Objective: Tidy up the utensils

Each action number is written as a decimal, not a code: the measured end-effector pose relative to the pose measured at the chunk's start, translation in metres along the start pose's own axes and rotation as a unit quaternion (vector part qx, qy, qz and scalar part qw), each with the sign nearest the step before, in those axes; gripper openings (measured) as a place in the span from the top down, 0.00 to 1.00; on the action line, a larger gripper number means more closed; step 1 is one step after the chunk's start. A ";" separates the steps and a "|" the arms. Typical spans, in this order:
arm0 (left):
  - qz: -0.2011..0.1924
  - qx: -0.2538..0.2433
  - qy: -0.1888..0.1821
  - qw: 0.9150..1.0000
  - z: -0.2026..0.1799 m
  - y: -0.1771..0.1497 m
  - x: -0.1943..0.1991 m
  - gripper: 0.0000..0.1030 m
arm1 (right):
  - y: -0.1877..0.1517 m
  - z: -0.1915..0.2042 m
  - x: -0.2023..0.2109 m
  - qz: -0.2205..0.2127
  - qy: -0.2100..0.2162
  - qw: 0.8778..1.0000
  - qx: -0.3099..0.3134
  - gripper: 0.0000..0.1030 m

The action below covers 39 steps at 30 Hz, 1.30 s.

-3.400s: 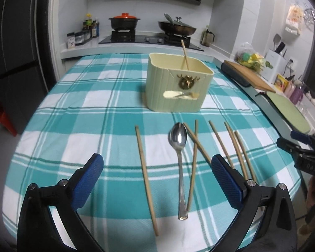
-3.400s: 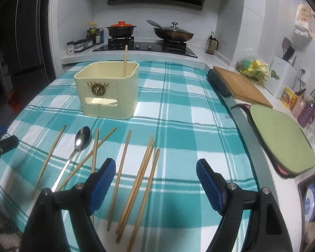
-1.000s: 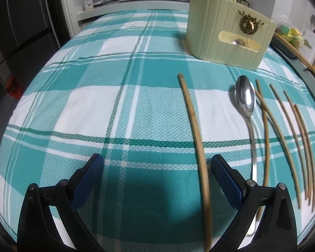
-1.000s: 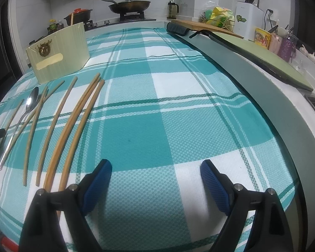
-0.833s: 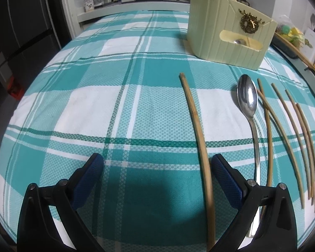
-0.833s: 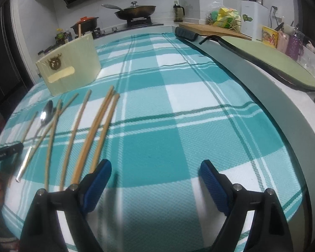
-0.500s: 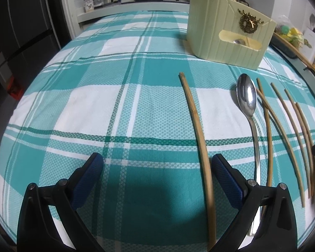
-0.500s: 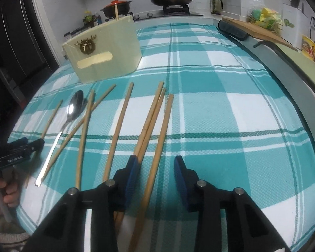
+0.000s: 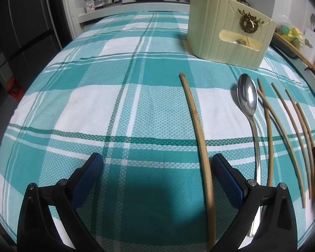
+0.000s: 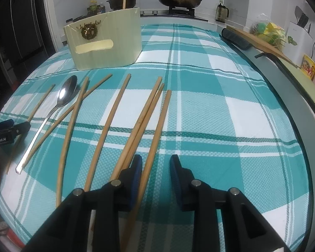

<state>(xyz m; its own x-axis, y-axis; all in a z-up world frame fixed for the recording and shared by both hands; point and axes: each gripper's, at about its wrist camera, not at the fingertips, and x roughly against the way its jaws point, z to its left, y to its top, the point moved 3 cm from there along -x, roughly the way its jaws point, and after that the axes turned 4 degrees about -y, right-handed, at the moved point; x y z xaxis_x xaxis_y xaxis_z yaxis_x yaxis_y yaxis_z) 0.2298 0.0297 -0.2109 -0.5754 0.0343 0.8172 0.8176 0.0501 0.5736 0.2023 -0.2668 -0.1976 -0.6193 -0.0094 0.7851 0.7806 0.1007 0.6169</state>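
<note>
Since a second ago our right gripper (image 10: 155, 168) has narrowed its jaws astride the chopstick (image 10: 157, 130) farthest from the holder (image 10: 107, 44), not yet clamped. We close squarely before lifting. Left gripper (image 9: 157, 168) stays wide apart, empty.

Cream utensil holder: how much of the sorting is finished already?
Done: the cream ribbed utensil holder holds one wooden chopstick and a small spoon. In hand: nothing gripped; the right gripper straddles the rightmost bamboo chopstick. Left: seven loose chopsticks and the steel spoon lie on the checked cloth.
</note>
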 end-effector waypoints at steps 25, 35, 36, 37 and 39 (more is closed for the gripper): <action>0.060 -0.056 -0.039 0.996 0.003 0.018 -0.010 0.01 | 0.016 0.000 -0.007 0.083 0.033 0.995 0.046 0.71; 0.102 -0.102 -0.067 0.987 -0.021 0.066 -0.041 0.23 | 0.052 -0.005 -0.036 0.111 0.046 0.991 0.057 0.72; 0.106 -0.103 -0.067 0.987 -0.022 0.072 -0.043 0.27 | 0.058 -0.005 -0.041 0.111 0.044 0.991 0.057 0.76; 0.109 -0.105 -0.067 0.986 -0.023 0.078 -0.046 0.33 | 0.064 -0.004 -0.046 0.110 0.039 0.991 0.059 0.81; 0.110 -0.103 -0.073 0.986 -0.024 0.088 -0.051 0.51 | 0.076 -0.005 -0.055 0.110 0.034 0.992 0.057 0.88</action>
<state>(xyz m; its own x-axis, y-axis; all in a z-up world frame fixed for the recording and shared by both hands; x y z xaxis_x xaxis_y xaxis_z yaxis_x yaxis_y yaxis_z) 0.3313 0.0083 -0.2011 -0.3673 0.1665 0.9151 0.9015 -0.1783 0.3943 0.2960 -0.2638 -0.1935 -0.4247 -0.0422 0.9044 0.8790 0.2199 0.4230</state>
